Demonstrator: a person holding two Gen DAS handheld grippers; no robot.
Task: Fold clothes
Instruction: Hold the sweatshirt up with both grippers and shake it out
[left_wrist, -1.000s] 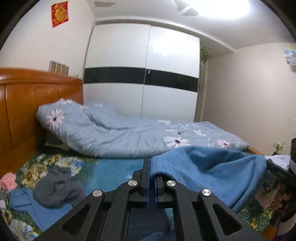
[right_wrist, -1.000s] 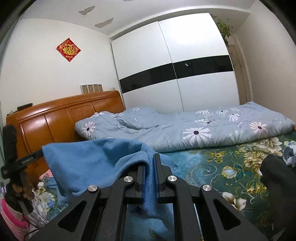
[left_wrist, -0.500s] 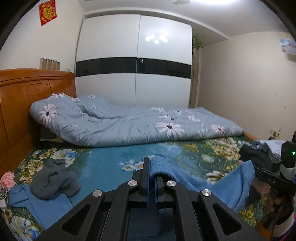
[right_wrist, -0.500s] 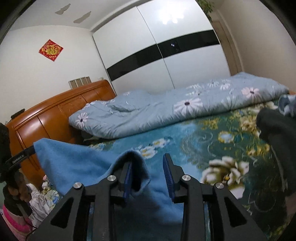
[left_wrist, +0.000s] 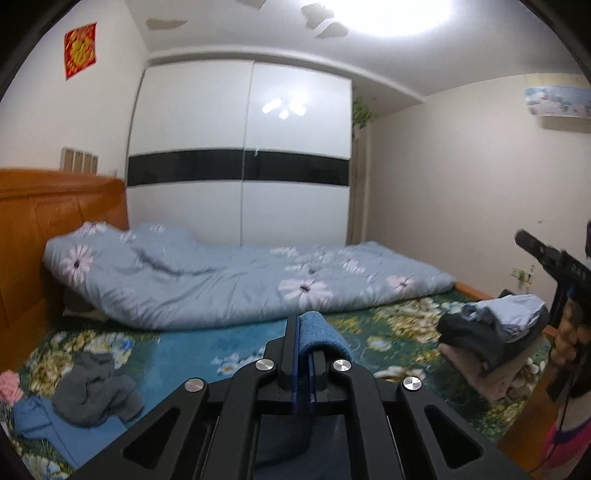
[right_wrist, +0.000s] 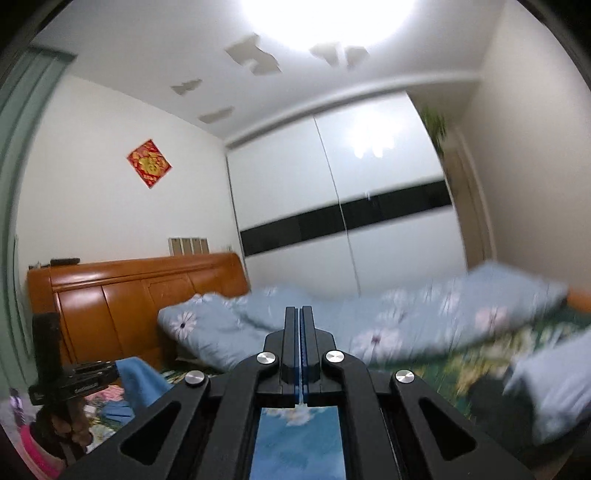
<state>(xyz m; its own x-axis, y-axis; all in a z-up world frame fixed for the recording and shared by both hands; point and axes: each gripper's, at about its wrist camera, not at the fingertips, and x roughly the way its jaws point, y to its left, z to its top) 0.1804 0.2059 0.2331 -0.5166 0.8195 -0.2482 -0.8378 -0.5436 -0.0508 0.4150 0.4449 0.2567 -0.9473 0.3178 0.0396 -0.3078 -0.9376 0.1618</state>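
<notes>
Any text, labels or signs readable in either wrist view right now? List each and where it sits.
Red diamond wall sign: gold character, too blurred to read.
Left gripper body: small white lettering, too small to read.
Right gripper body: pale markings, unreadable.
Wall poster: no legible text.

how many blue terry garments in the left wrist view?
2: one blue terry cloth clamped in the left tongs; another blue garment flat at bottom left under a crumpled grey garment. More may be hidden.
</notes>
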